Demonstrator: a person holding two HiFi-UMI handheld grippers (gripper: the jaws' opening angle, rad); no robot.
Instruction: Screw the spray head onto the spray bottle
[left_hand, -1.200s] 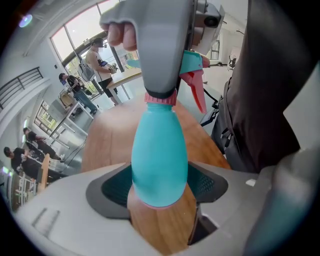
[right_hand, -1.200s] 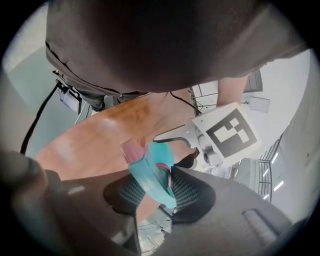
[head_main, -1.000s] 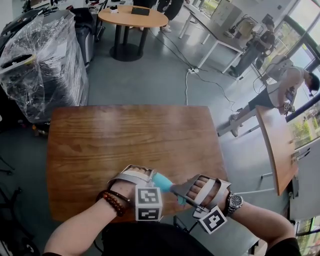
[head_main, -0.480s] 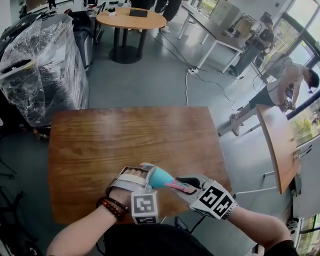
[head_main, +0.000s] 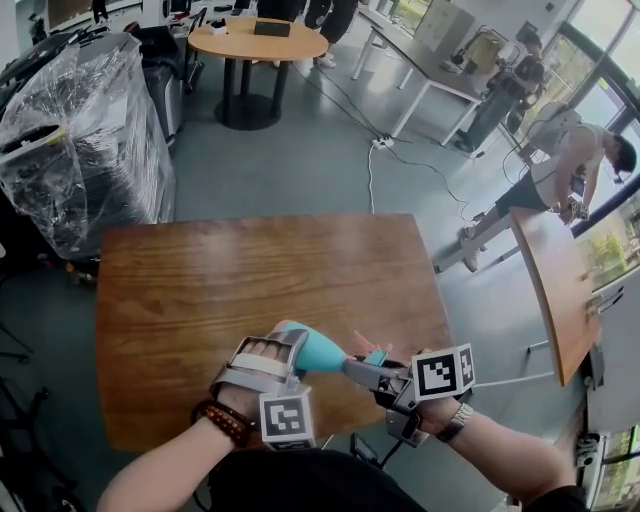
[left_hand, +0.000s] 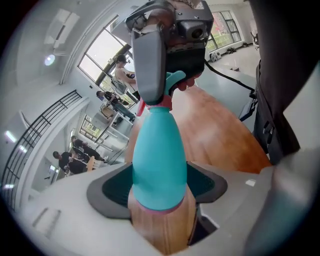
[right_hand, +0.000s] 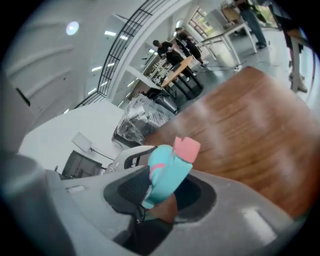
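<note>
A turquoise spray bottle (head_main: 318, 352) lies tilted over the near edge of the wooden table (head_main: 250, 270). My left gripper (head_main: 290, 345) is shut on its lower body. In the left gripper view the bottle (left_hand: 157, 160) runs away from the jaws, narrowing to a pink collar. My right gripper (head_main: 365, 368) meets the bottle's top from the right and is shut on the turquoise spray head (head_main: 372, 356). In the right gripper view the spray head (right_hand: 167, 172) sits between the jaws with its pink nozzle (right_hand: 186, 148) pointing away. The joint between head and neck is hidden by the right gripper's fingers (left_hand: 150, 65).
A plastic-wrapped bulky object (head_main: 75, 130) stands beyond the table's left side. A round table (head_main: 247, 40) is far back and a second wooden tabletop (head_main: 555, 290) is at the right. People (head_main: 575, 165) stand at the right, and a cable (head_main: 372, 175) lies on the floor.
My right gripper has rolled about its own axis, so its marker cube now faces up. Both hands and the bottle have drifted slightly right and up, and the bottle has tilted further.
</note>
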